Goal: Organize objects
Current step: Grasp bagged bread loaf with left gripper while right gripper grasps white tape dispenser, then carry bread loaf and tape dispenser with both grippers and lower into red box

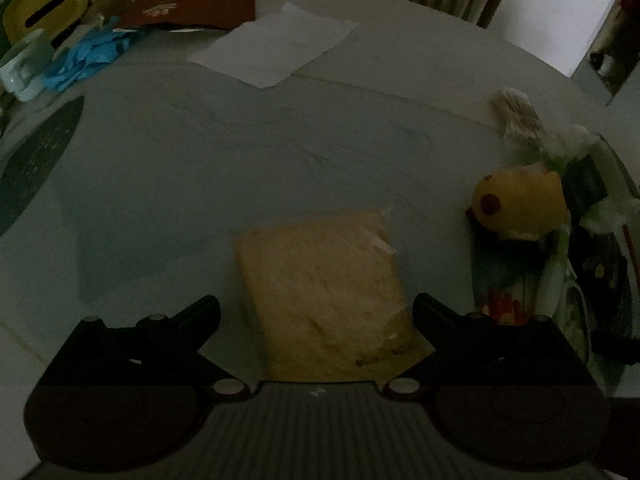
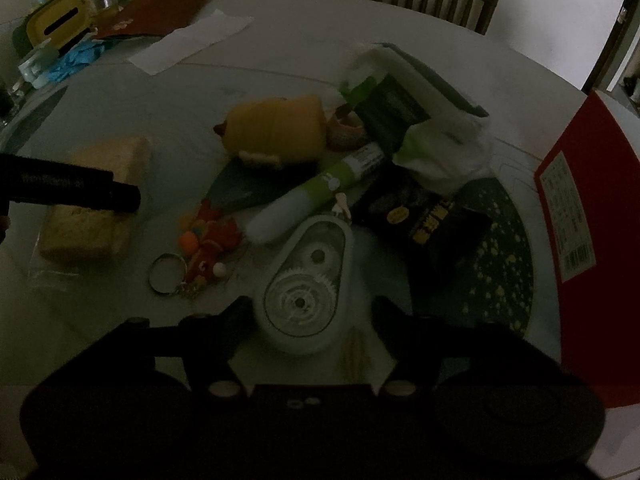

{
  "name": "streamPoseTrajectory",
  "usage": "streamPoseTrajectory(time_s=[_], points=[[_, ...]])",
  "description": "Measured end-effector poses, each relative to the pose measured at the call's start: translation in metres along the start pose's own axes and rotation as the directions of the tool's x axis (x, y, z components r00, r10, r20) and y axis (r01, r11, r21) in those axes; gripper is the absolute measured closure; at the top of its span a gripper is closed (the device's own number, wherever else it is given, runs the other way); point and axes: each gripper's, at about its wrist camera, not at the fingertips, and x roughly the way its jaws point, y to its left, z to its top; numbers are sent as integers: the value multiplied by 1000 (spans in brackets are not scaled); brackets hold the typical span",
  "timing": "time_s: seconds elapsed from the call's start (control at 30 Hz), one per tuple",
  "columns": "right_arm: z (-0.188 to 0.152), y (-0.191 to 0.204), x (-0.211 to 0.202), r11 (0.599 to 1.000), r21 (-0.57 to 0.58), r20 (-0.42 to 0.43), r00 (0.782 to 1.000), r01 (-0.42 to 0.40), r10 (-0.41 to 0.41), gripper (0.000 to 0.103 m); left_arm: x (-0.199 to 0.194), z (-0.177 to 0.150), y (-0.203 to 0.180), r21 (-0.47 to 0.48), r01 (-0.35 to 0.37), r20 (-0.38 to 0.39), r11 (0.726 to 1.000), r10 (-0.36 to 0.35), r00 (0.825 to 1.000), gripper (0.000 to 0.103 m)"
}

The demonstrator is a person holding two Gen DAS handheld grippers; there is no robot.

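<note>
The left gripper (image 1: 316, 312) hangs with jaws spread wide on either side of the tan packet (image 1: 324, 296), not pinching it yet. The right gripper (image 2: 310, 320) is likewise spread, flanking the white tape dispenser (image 2: 306, 284).

Around the dispenser lies the clutter: a red box (image 2: 580, 216) to its right, a yellow plush (image 2: 276, 128) beyond it, a green-white tube (image 2: 316, 196) just behind, a keyring (image 2: 168, 274) to its left.

Risks, as I judge: the packet's loose film may slip from the jaws; closing on the dispenser could nudge the tube, which appears to touch it.

The light is dim, so no label is readable.
</note>
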Motion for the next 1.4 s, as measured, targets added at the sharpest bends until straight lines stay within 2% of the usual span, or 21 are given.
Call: streamPoseTrajectory(time_s=[0.1, 0.17, 0.23, 0.43, 0.67, 0.9, 1.07, 1.4], points=[[-1, 1, -2, 1000, -3, 5, 1000, 1, -1, 52, -2, -6, -7, 40, -13, 6, 999, 13, 1000, 0], [-2, 0, -2, 1000, -1, 5, 1000, 1, -1, 52, -2, -11, -13, 83, -18, 16, 996, 17, 1000, 0], [-4, -1, -4, 1000, 1, 8, 1000, 4, -4, 52, -5, -16, -17, 117, -26, 33, 993, 23, 999, 10], [-10, -5, -10, 1000, 22, 11, 1000, -2, 2, 52, -15, -20, -19, 134, 6, 70, 991, -16, 997, 25], [-16, -13, -33, 998, 60, 47, 998, -33, 31, 53, -25, -26, -21, 164, 31, 80, 986, -45, 996, 27], [-22, -27, -72, 996, 70, 140, 989, -55, 45, 53, -54, -31, -33, 210, 71, 114, 975, -97, 989, 27], [-29, -38, -88, 995, 77, 170, 984, -63, 50, 53, -71, -30, -46, 235, 102, 129, 967, -135, 982, 27], [-39, -72, -134, 992, 110, 269, 962, -66, 34, 53, -106, -32, -101, 360, 165, 149, 918, -231, 962, 27]])
